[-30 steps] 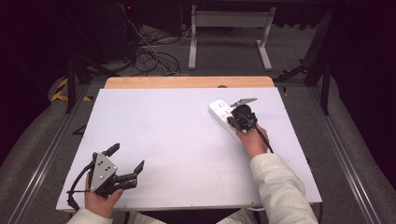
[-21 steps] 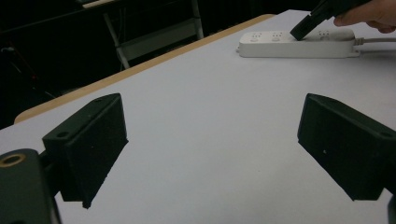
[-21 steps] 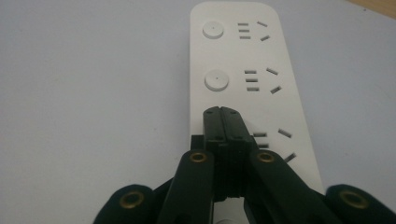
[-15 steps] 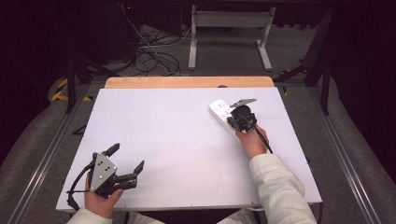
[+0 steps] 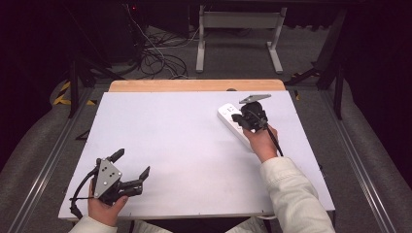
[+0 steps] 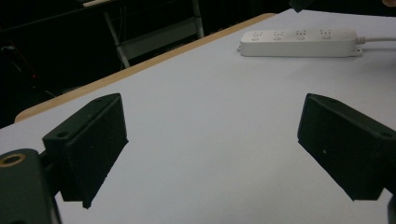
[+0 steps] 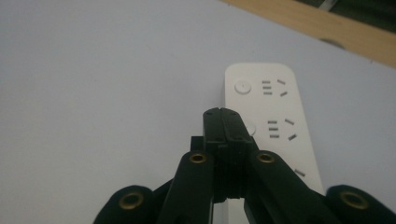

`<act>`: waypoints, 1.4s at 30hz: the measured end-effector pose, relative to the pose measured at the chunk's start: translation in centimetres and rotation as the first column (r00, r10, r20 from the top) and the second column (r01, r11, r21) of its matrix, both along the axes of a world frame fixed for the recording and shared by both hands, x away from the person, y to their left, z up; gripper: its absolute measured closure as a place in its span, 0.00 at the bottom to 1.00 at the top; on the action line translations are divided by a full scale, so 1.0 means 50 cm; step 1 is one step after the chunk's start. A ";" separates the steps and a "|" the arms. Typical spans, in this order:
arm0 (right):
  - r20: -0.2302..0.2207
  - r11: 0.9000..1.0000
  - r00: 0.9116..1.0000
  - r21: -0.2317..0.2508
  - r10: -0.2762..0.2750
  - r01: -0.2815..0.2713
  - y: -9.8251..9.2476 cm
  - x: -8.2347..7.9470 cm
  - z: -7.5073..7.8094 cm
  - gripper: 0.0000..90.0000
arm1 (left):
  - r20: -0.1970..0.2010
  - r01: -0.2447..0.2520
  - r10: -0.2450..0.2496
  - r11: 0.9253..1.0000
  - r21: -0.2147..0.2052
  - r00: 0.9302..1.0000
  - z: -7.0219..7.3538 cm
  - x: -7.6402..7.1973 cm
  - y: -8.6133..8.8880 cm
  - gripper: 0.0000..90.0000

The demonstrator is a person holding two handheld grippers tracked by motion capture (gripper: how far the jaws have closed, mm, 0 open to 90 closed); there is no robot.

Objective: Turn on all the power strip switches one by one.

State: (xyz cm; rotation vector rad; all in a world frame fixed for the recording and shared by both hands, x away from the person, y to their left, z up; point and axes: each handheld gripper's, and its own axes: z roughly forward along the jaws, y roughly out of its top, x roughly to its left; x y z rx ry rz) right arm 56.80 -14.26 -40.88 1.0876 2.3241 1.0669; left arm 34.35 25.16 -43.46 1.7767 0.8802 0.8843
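My right gripper (image 7: 225, 122) has its jaws pressed flat together with nothing between them, and the tip sits over the near edge of the white power strip (image 7: 271, 100), right beside the second round button (image 7: 252, 128). From the high view the power strip (image 5: 232, 118) lies toward the far right of the white table (image 5: 170, 145), angled under my right hand (image 5: 260, 141).

My left gripper (image 5: 119, 178) rests near the front left corner, well apart from the strip, with its jaws spread wide on nothing.

The risks, as I judge them: the closed tip is narrow and the button is small — if I press off-centre I could slide onto the casing and miss the switch. The strip lies loose on a smooth surface, so a slanted push might skate or pivot it. My own jaws hide part of that button, which makes aiming harder.
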 end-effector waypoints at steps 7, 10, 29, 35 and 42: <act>0.018 1.000 1.000 -0.008 0.012 -0.012 0.011 0.009 0.027 1.00 | 0.005 -0.001 0.001 1.000 0.001 1.000 0.001 -0.002 0.001 0.09; 0.020 1.000 1.000 -0.012 0.010 -0.010 0.015 0.014 0.027 1.00 | 0.004 -0.002 0.002 1.000 -0.001 1.000 0.001 -0.001 0.001 0.09; -0.015 0.997 0.999 -0.067 -0.029 0.028 0.034 0.069 -0.032 1.00 | 0.003 -0.004 0.004 1.000 -0.002 1.000 0.001 0.000 0.004 0.10; -0.032 0.996 0.998 -0.080 -0.045 0.043 0.029 0.081 -0.045 1.00 | 0.003 -0.006 0.006 1.000 0.004 1.000 0.000 0.001 0.005 0.10; -0.048 0.995 0.998 -0.090 -0.051 0.046 0.029 0.091 -0.058 1.00 | -0.001 -0.008 0.008 1.000 0.005 1.000 0.000 0.001 0.004 0.10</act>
